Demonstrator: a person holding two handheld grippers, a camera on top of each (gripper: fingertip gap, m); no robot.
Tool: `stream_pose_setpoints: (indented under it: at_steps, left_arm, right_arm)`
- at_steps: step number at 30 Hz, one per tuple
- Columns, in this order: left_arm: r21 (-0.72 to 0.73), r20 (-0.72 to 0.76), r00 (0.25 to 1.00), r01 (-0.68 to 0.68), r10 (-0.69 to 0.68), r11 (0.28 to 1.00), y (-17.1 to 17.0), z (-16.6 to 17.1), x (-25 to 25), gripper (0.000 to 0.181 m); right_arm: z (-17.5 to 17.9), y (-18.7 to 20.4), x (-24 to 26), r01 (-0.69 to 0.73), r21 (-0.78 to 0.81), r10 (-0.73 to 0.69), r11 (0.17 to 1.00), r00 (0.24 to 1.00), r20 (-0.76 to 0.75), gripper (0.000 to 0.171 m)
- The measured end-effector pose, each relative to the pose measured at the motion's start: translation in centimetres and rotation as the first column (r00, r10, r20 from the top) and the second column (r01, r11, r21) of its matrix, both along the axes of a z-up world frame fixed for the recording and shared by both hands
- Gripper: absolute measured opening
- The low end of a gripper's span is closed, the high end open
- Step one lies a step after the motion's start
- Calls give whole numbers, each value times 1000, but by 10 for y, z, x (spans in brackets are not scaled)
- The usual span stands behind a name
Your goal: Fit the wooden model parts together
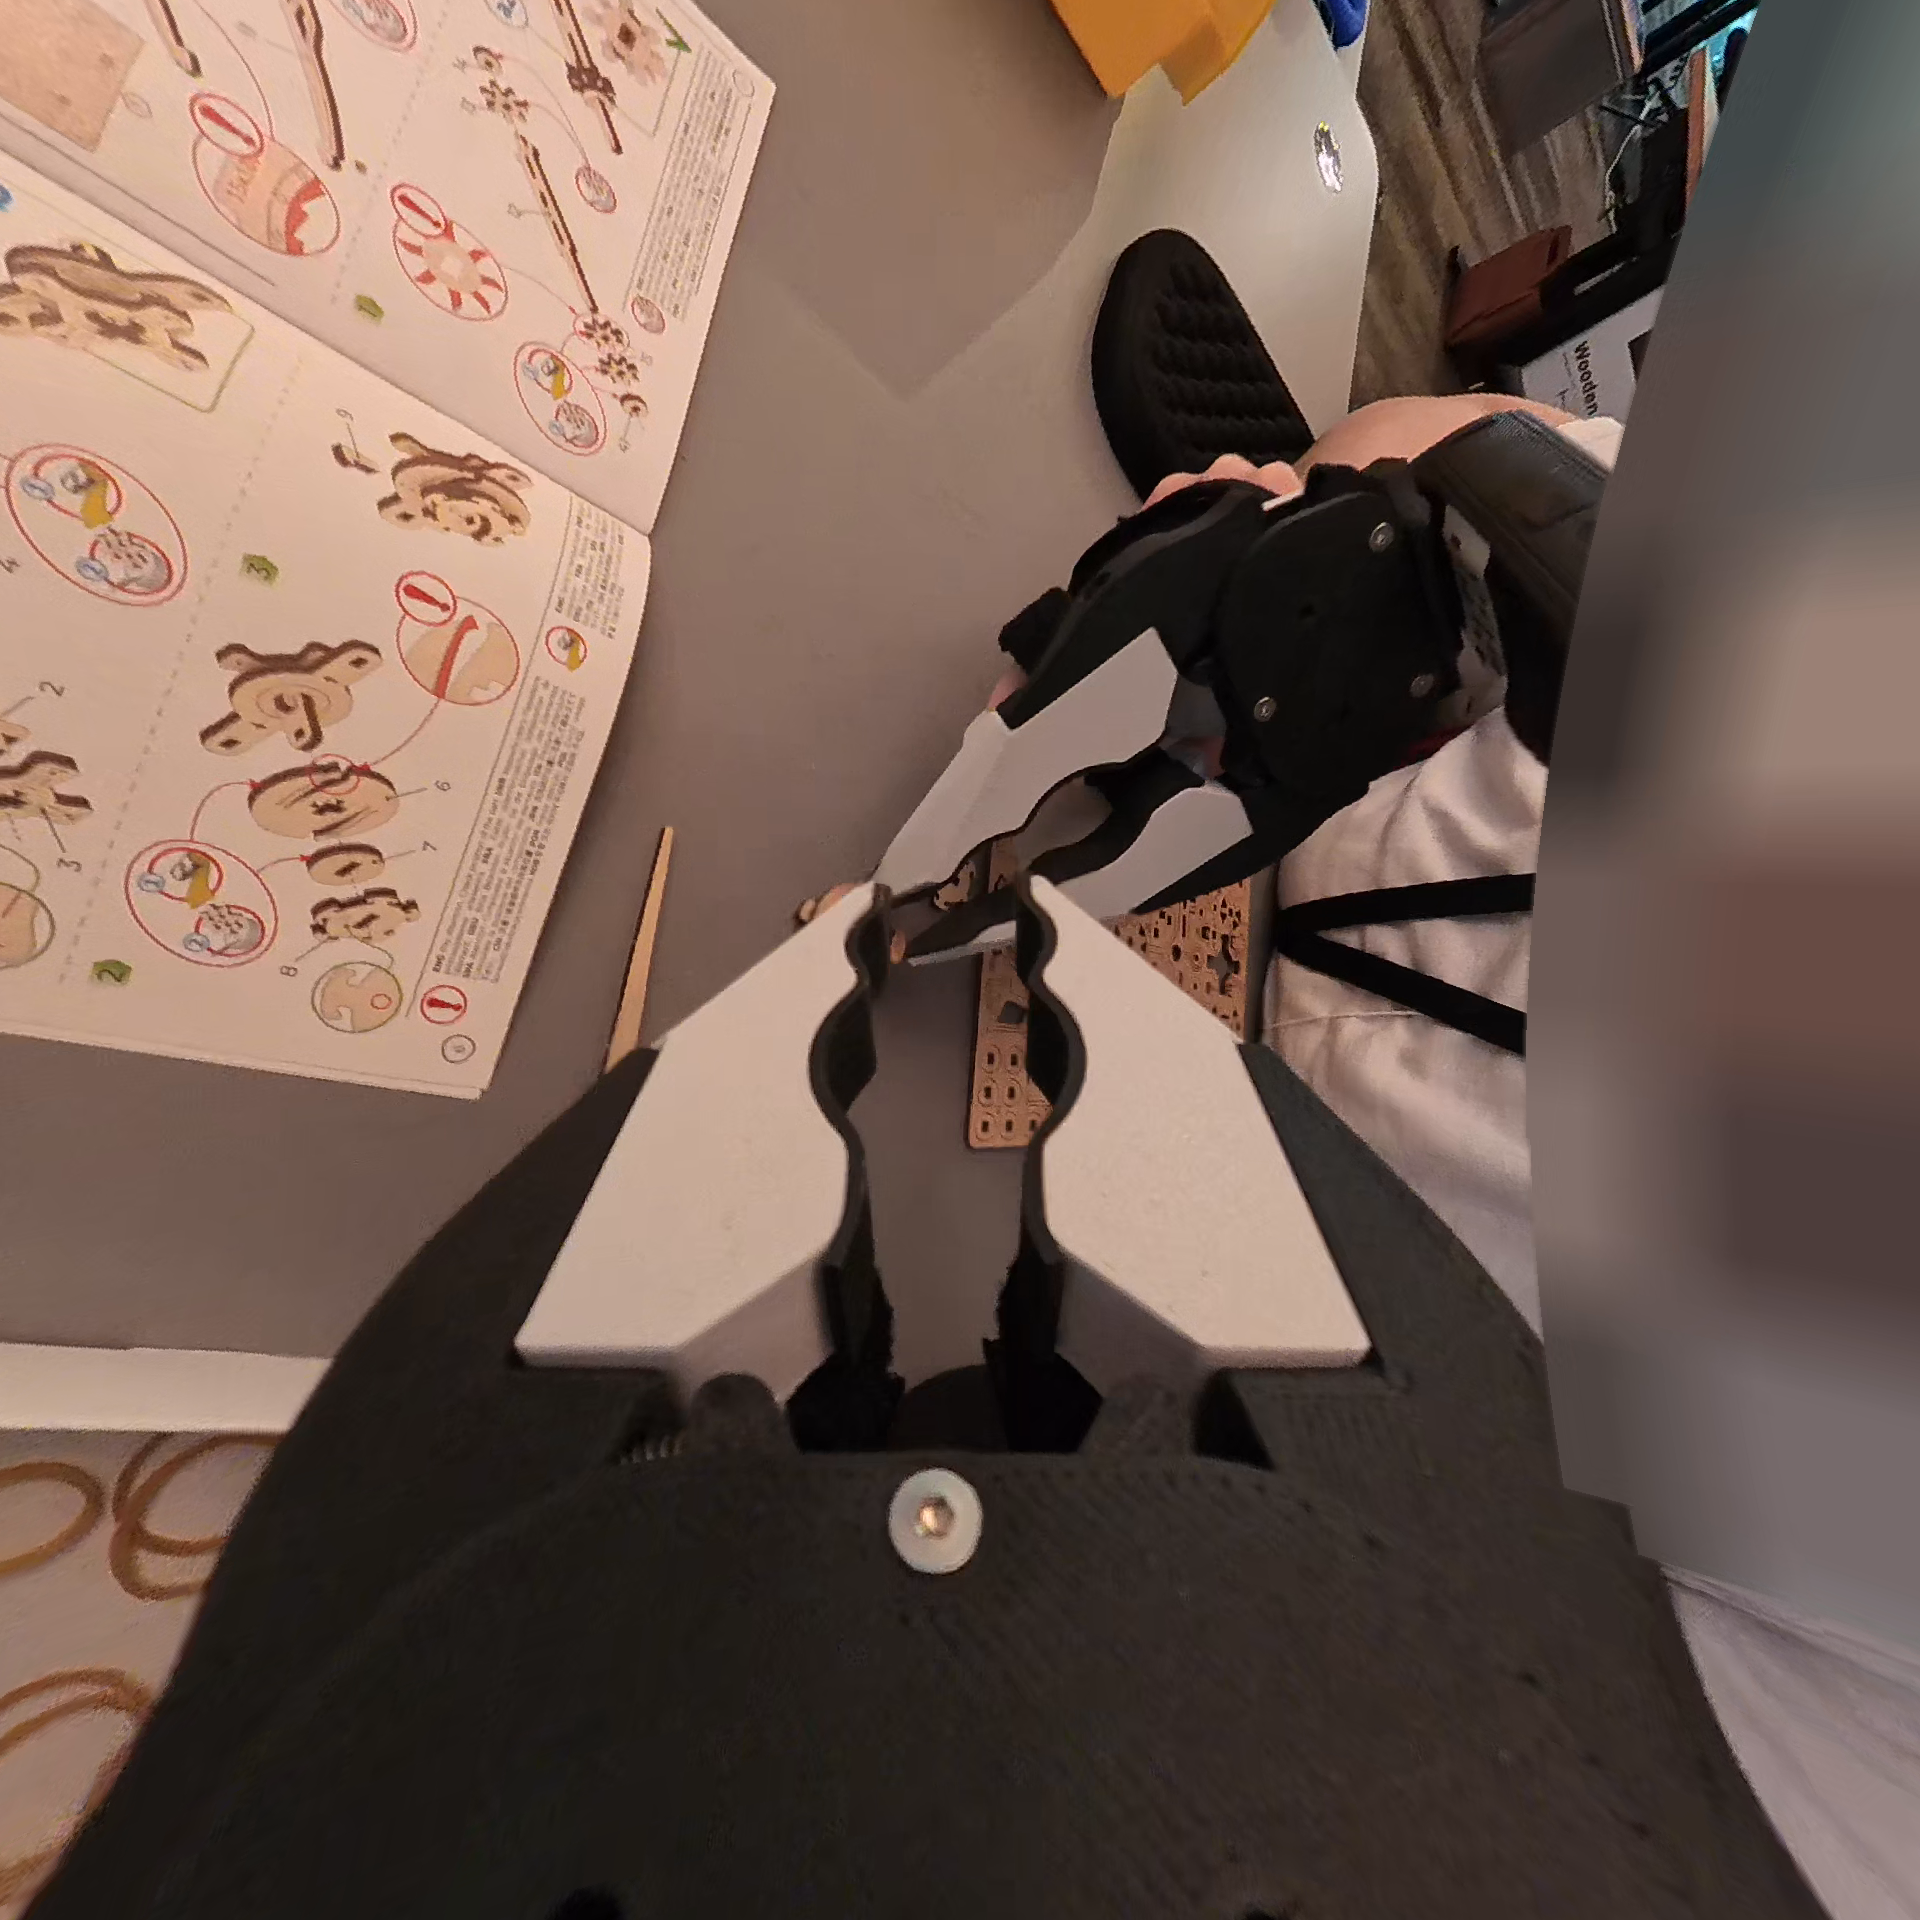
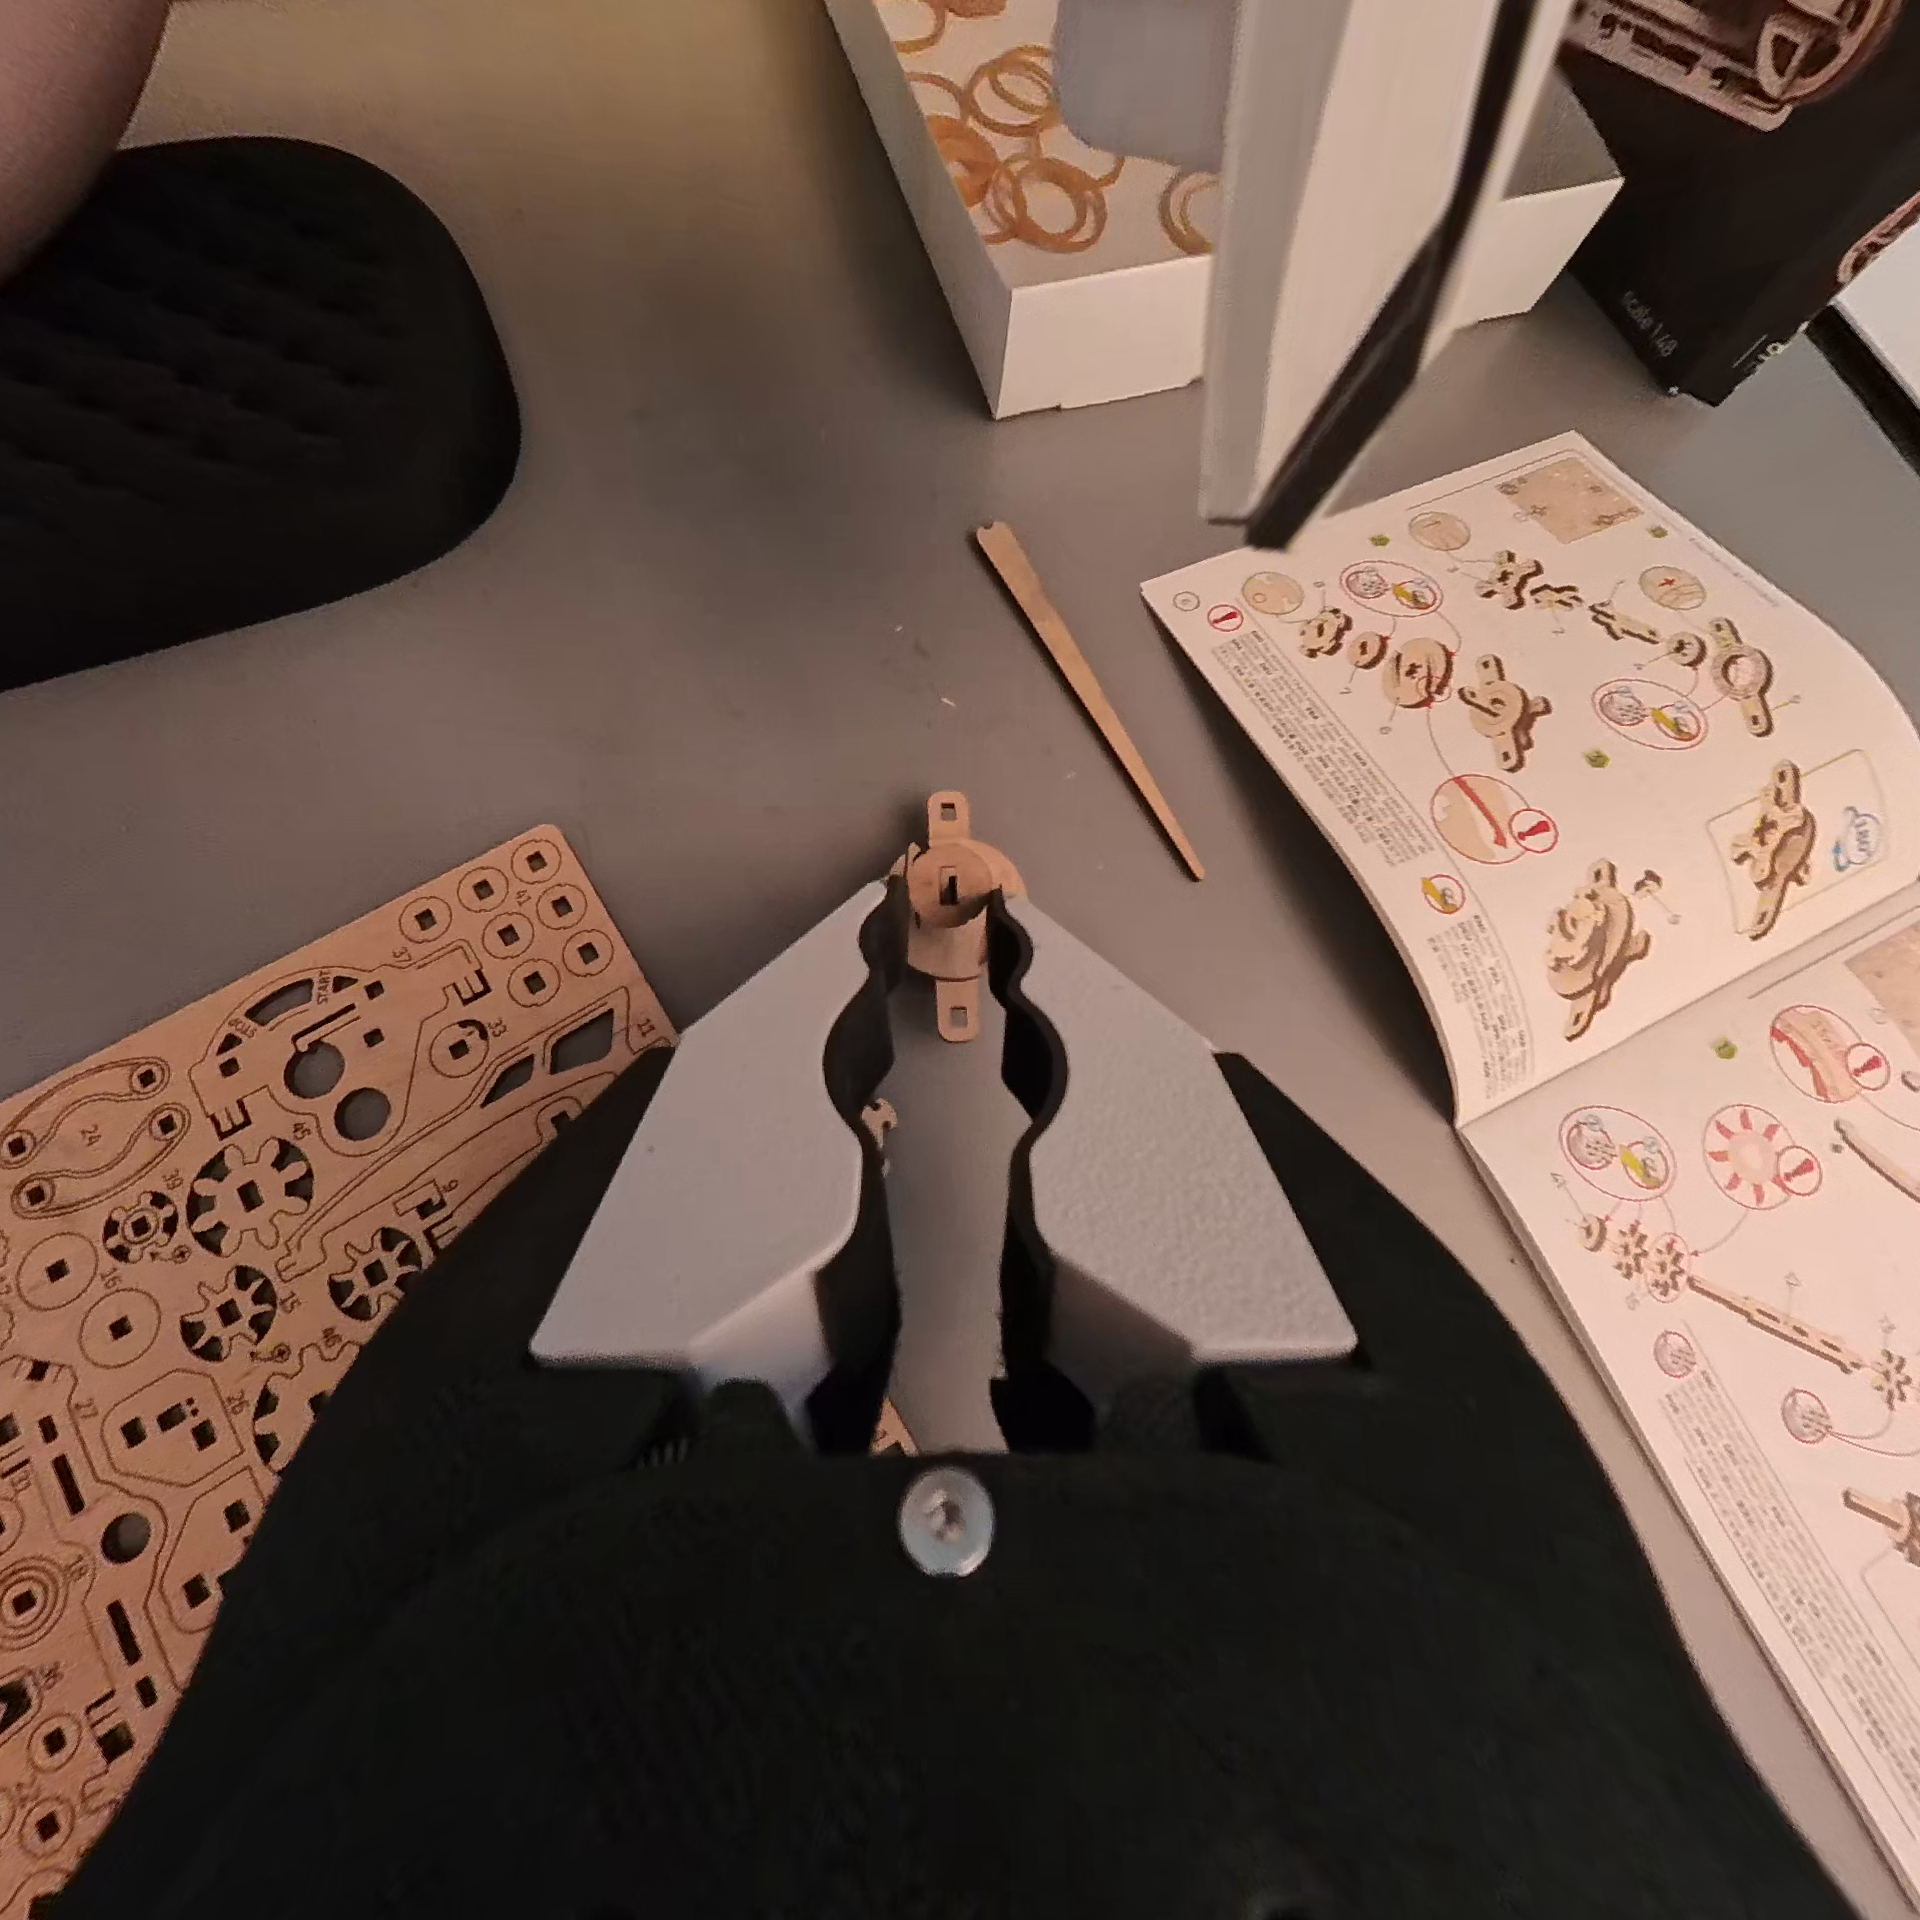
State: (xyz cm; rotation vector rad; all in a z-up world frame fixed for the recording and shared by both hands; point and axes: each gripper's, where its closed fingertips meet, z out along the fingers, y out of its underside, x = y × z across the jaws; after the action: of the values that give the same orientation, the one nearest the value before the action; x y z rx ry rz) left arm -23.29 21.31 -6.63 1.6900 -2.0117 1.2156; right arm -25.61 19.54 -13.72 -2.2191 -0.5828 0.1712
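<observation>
My right gripper [image 2: 945, 909] is shut on a small wooden assembly [image 2: 945, 914], a rounded hub with tabs at both ends, held at its fingertips just above the grey table [image 2: 727, 623]. In the left wrist view my left gripper [image 1: 951, 906] is a little open with nothing between its fingers. Beyond it the right gripper [image 1: 920, 923] points in from the right, a bit of the wooden assembly [image 1: 821, 911] showing past the left finger. A laser-cut wooden parts sheet [image 2: 208, 1247] lies left of the right gripper and also shows in the left wrist view [image 1: 1174, 935].
An open instruction booklet [image 2: 1558, 779] [image 1: 312, 623] lies flat. A thin wooden stick [image 2: 1081, 696] [image 1: 644, 935] lies beside it. A black padded rest [image 2: 208, 395] [image 1: 1184, 353], a white box of rubber bands [image 2: 1039, 208] and a black product box [image 2: 1745, 208] stand around. A person in white [image 1: 1403, 935] holds the right gripper. Between my right fingertips and the thin wooden stick [image 2: 1081, 696] there is roughly 6 cm. The left camera catches it too, in the left wrist view [image 1: 633, 1023].
</observation>
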Motion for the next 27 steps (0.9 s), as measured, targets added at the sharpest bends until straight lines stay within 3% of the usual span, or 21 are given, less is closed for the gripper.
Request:
stream_pose_setpoints:
  at_steps: [5, 13, 17, 22, 27]
  left_arm:
    - [-25, 55, 993, -107, 109, 994, 8, 3, 0, 17]
    - [-79, 88, 974, -200, 207, 977, -12, -35, -12, 22]
    - [-46, 50, 982, -179, 181, 983, -23, -41, -18, 25]
    - [39, -13, 994, -105, 105, 994, -29, -59, -30, 19]
    - [-35, -46, 994, -97, 95, 995, -27, -58, -31, 21]
  right_arm:
    - [1, 2, 4, 4, 4, -4, 1000, 1000, 17, 14]
    - [-1, -1, 2, -64, -20, 65, 998, 997, 47, 14]
    - [-1, -4, -5, -125, -55, 127, 991, 992, 24, 14]
    - [-2, -6, 0, -172, -70, 179, 983, 977, 114, 15]
    - [15, -5, 3, -235, -48, 239, 971, 960, 146, 14]
